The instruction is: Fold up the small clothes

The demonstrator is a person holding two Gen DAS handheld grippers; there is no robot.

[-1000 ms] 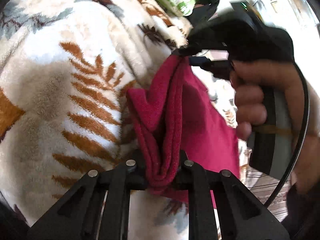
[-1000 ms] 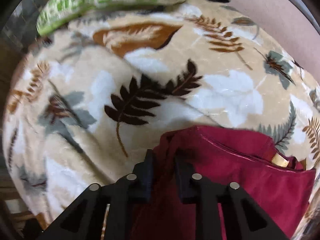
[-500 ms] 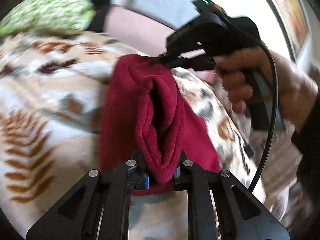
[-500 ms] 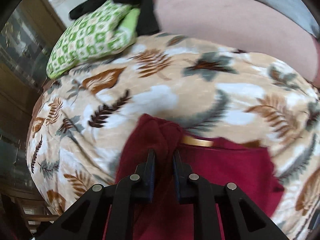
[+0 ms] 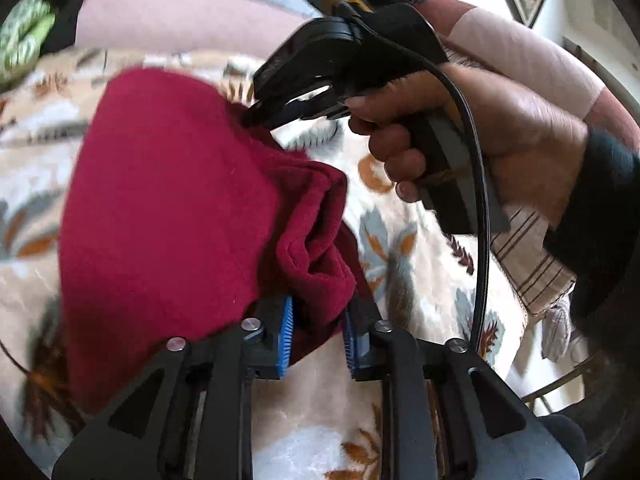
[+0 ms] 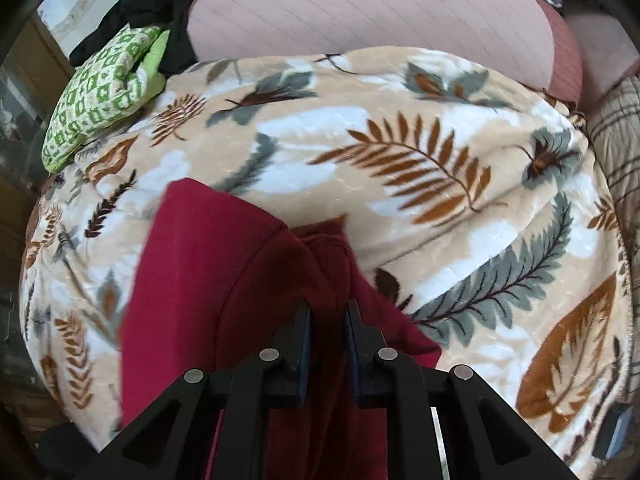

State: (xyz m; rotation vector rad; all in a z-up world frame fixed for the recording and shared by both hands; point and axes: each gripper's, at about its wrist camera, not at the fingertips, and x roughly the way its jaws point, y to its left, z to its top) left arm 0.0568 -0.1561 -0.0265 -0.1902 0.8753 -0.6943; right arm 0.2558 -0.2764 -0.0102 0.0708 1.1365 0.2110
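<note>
Red garment [image 5: 168,216] — apparently lengthwise between grippers.

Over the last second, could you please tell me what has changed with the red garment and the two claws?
Both claws swung the red garment across the leaf-print blanket, the pink cushion coming into view. The left claw rolled, and its jaws have just been opening slightly, cloth between them. Unchanged: the right claw grips its bunched edge.

The garment [image 6: 192,280] lies on the blanket [image 6: 400,120], a cushion [image 6: 100,96] behind it at left
</note>
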